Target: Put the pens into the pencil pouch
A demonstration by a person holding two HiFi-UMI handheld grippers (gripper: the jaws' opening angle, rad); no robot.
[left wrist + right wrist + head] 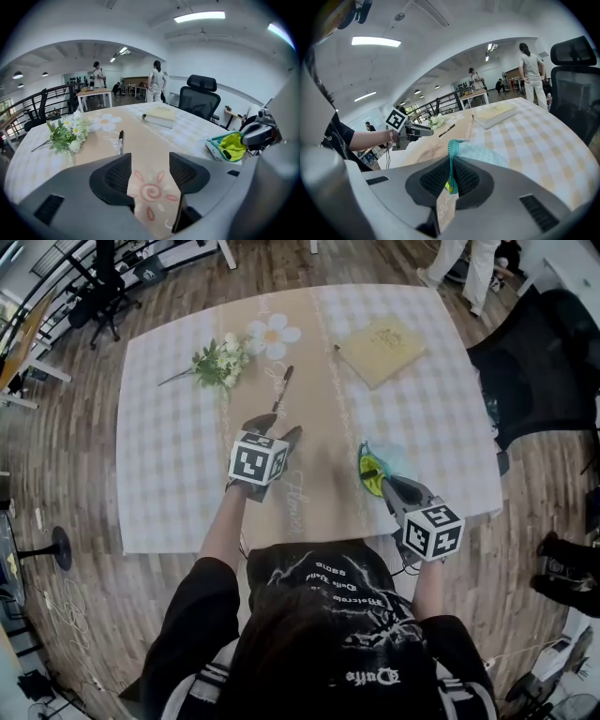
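Note:
A black pen (282, 388) lies on the tan table runner beyond my left gripper (278, 429); the left gripper view shows that pen (120, 140) ahead and a little left of the jaws. My left gripper (150, 171) is open and holds nothing. The pencil pouch (373, 470), teal outside and yellow-green inside, lies open near the table's front right. My right gripper (386, 486) is shut on the pouch's teal rim (451, 157). A dark object shows inside the pouch (229, 146).
A bunch of white flowers (220, 362) lies left of the pen. A tan book (382, 351) rests at the far right of the checked tablecloth (169, 456). A black office chair (534, 371) stands by the table's right edge. People stand in the background.

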